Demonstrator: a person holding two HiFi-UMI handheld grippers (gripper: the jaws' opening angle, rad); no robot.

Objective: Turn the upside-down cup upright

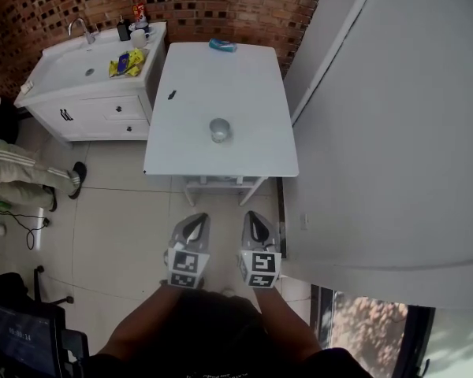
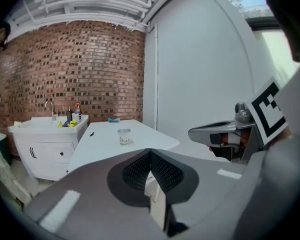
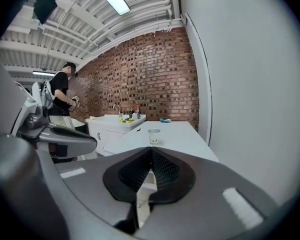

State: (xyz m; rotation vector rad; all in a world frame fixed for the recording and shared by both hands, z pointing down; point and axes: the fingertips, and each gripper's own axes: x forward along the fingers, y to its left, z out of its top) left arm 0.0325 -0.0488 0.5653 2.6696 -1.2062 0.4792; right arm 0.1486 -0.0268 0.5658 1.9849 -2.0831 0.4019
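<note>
Head view — small pale cup (image 1: 219,130) on white table (image 1: 221,69).

The table (image 1: 244,93) has bare top all round the cup (image 1: 219,130) near its middle. A small dark thing (image 1: 172,94) by the left edge and a blue thing (image 1: 222,45) at the far end lie well apart from it. A white wall (image 1: 378,132) runs close along the right side, and a sink cabinet (image 1: 102,113) stands against the far left. The near edge faces open floor (image 1: 118,211).
</note>
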